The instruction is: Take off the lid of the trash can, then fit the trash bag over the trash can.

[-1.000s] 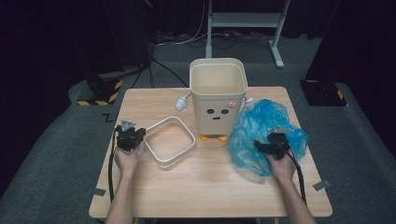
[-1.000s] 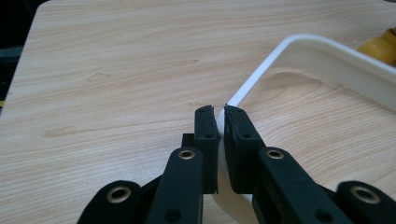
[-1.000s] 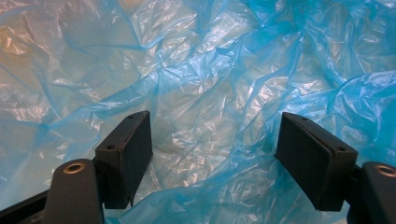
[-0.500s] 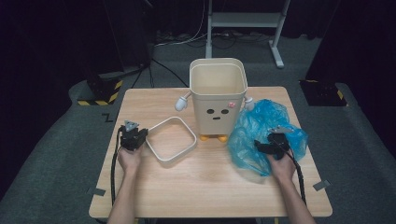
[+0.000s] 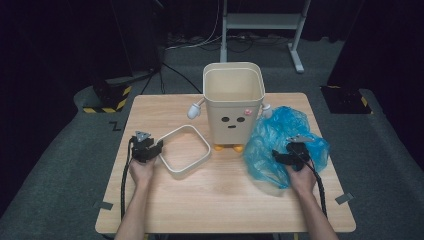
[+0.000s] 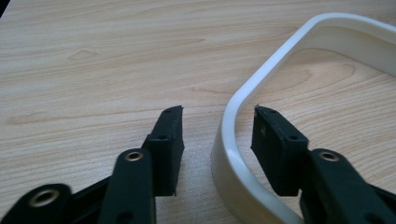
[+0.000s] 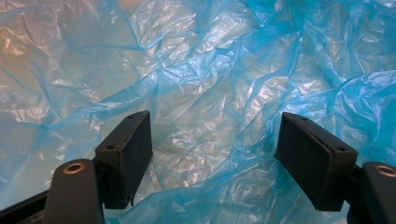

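High view: two bare forearms are seen coming in from the near edge of the wooden table (image 5: 220, 200), each hand wrapped around a black gripper. The left hand (image 5: 141, 171) is held palm down at the near left part of the table, its forearm running almost straight away from the near edge. The left gripper (image 5: 158, 149) is pointed to the right, toward the near left corner of the white ring frame (image 5: 186, 149), which lies flat on the table just left of the cream bin (image 5: 234, 102).

In the left gripper view the ring frame's (image 6: 261, 107) rounded corner is seen standing between the two jaws; these have just been opening, and a gap is visible on either side, so the frame is released rather than pinched. The right-hand pad is close to the inner wall, the left-hand pad well clear of the outer wall.

The right hand (image 5: 301, 176) is held at the near right, its forearm angled slightly inward, and the right gripper (image 5: 282, 156) is pointed left over the crumpled blue plastic bag (image 5: 280, 137), which lies right of the bin and touches it. In the right gripper view the jaws are spread wide above the blue plastic bag (image 7: 201, 84), with nothing clamped between them.
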A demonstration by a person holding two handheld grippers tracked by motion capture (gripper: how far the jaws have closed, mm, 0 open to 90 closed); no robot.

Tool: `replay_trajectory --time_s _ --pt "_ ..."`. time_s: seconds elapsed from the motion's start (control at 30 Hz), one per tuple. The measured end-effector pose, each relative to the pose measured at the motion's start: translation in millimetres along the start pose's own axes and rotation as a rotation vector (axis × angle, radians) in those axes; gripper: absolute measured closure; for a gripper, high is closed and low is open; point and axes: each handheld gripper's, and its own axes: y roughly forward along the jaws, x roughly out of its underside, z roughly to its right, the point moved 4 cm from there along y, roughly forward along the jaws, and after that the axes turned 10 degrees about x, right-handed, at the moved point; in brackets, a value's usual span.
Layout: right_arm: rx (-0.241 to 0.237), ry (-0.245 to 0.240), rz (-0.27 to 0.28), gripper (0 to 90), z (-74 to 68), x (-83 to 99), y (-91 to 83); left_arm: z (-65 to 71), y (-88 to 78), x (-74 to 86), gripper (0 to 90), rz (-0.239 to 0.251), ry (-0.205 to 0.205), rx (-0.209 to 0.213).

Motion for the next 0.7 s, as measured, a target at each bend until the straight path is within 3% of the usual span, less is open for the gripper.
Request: replay_trajectory --time_s 0.2,0.27,0.43,0.7 --pt "0.001 0.001 0.000 26.6 -0.1 -0.1 0.1 5.6 8.0 0.7 42.8 -0.091 0.054 -0.051" --pt "0.001 0.001 0.000 26.6 -0.1 -0.1 0.1 6.9 8.6 0.6 42.0 -0.094 0.063 -0.051" --pt "0.001 0.000 0.000 26.6 -0.1 -0.2 0.2 1.8 8.9 0.3 37.9 -0.094 0.007 -0.033" --pt "0.012 0.012 -0.008 23.0 0.5 -0.3 0.8 2.8 9.5 0.3 36.7 -0.096 0.011 -0.032"
